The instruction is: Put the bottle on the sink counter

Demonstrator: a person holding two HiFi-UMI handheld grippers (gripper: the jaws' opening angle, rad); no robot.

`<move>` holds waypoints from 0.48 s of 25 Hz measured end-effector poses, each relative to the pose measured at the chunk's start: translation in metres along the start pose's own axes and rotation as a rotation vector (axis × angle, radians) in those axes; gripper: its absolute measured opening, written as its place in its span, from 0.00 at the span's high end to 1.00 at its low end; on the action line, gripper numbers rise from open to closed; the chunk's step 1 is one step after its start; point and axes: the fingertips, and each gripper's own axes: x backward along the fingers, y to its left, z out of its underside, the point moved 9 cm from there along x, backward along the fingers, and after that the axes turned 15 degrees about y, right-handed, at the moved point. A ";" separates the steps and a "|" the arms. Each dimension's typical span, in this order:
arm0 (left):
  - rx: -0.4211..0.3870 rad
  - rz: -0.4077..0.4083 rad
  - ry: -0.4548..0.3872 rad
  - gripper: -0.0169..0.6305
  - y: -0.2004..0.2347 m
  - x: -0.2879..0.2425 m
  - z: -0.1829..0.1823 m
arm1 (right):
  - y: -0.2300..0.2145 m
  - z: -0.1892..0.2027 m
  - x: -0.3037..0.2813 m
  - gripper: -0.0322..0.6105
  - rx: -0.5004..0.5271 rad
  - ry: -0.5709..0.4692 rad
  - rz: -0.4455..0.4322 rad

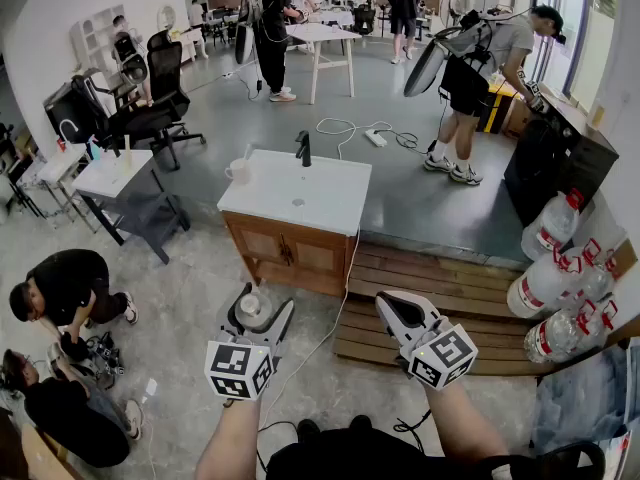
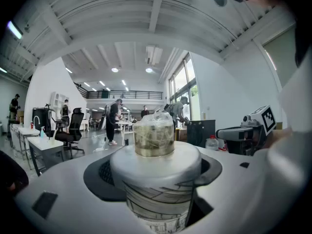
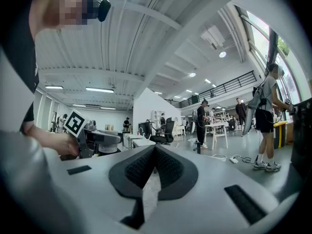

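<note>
The left gripper (image 1: 260,310) grasps the bottle (image 2: 155,172) upright, long axis vertical and cap end up, while the right gripper (image 3: 155,151) is clenched on nothing.

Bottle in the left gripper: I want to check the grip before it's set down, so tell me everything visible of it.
The bottle stands upright, clamped at its sides by the left gripper. It has a white body with black line drawings, a rounded white shoulder, and a short yellowish top wrapped in crinkled clear film. Its base is hidden. In the head view it is above the floor, short of the sink counter.
</note>
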 end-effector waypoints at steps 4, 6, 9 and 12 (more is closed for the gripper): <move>0.010 0.000 -0.001 0.44 -0.007 0.002 0.002 | -0.002 0.004 0.007 0.93 -0.003 0.002 -0.001; 0.010 0.000 -0.001 0.44 -0.012 0.003 0.001 | -0.004 0.005 0.012 0.93 0.000 -0.001 -0.005; 0.008 -0.002 0.001 0.44 -0.022 0.004 -0.001 | -0.008 0.007 0.024 0.93 0.005 -0.014 -0.018; 0.011 -0.010 0.002 0.44 -0.031 0.003 -0.001 | -0.011 0.014 0.033 0.93 0.000 -0.017 -0.037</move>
